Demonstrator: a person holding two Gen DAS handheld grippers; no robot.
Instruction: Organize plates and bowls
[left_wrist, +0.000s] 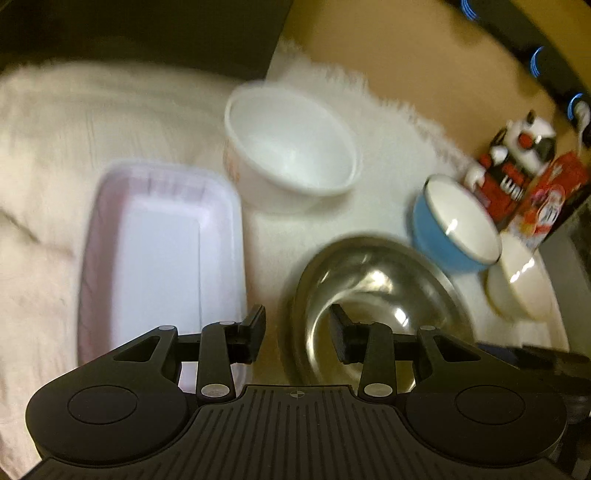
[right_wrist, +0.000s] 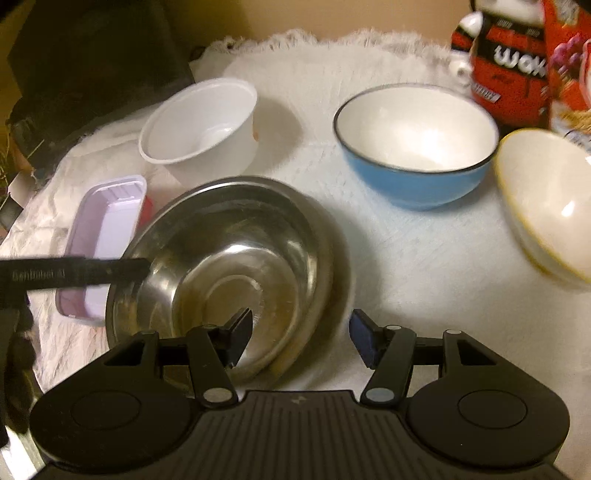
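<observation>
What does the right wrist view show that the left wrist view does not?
Only the right view: the left gripper's finger reaching over the steel bowl's rim, and a plate under that bowl. Only the left view: blue lights at top right. Both: steel bowl, white bowl, blue bowl, cream bowl, tray, red box.

tray (right_wrist: 107, 236) left of steel bowl (right_wrist: 236, 266), seemingly touching it.

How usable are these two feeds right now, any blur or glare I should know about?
Left wrist view: motion-smeared, white bowl and lilac tray soft-edged, glints on the steel bowl. Right wrist view: sharper, fisheye-bent, warm dim light; glare inside the blue bowl, cream bowl blurred.
</observation>
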